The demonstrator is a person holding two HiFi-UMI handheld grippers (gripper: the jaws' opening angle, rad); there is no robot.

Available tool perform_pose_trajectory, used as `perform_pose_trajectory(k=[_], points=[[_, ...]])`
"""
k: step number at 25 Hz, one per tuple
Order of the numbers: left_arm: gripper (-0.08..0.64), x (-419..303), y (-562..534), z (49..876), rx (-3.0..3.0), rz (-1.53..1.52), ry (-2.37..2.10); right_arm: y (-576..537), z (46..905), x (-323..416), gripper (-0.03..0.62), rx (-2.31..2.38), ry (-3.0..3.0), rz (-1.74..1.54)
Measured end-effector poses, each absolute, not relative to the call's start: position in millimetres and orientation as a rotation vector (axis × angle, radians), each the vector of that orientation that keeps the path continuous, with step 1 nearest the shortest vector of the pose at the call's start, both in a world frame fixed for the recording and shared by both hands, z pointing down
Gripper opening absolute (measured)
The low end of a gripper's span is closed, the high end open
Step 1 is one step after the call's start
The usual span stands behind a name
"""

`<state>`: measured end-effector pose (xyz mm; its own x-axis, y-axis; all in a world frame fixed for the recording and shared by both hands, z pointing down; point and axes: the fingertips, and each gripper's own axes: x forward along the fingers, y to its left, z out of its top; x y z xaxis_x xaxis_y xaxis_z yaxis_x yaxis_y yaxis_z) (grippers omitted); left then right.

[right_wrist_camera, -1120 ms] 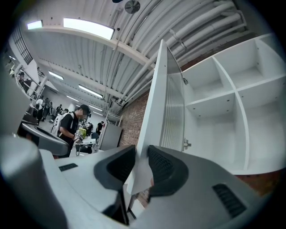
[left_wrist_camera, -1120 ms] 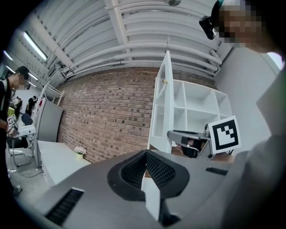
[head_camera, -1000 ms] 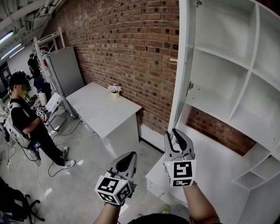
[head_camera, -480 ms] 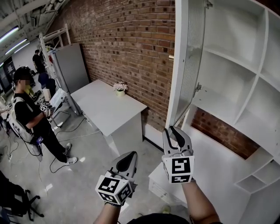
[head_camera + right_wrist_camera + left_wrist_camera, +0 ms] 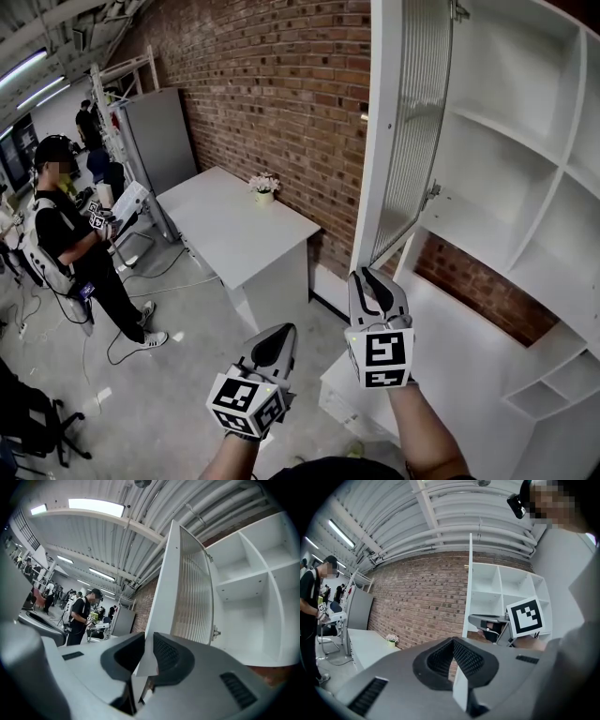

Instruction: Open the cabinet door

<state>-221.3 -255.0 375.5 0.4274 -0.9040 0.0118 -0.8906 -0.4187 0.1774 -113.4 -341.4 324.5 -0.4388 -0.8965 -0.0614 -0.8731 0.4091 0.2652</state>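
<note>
The tall white cabinet door [image 5: 403, 131] with a ribbed glass panel stands swung out from the open white shelving [image 5: 506, 141]. My right gripper [image 5: 372, 279] is at the door's bottom corner; its jaws are closing, and the door's white edge [image 5: 159, 588] runs down between them [image 5: 146, 660], with the pads on it. Lower and to the left, my left gripper [image 5: 272, 349] hangs in the air, shut and holding nothing. The left gripper view shows its closed jaws [image 5: 453, 660], the door edge-on [image 5: 468, 583] and the right gripper [image 5: 487, 620] beyond.
A low white cabinet [image 5: 450, 347] stands under the shelving. A white table [image 5: 234, 234] with a small flower pot [image 5: 264, 187] stands against the brick wall [image 5: 272, 84]. Farther left are a grey cabinet [image 5: 155, 141] and a person [image 5: 70, 234] holding grippers.
The door has swung further out from the shelving, showing more of its ribbed panel. My right gripper has shifted slightly left with its bottom corner. The left gripper has stayed put.
</note>
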Motion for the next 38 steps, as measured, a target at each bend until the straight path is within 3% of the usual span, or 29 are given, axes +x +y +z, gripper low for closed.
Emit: perform_pose_trajectory(k=[38], points=[[0.005,-155.0,-231.8,359.2,2.623,-0.124,-1.461,-267.1,354.6,-23.7,0.008,1.656,-2.614,-0.216]])
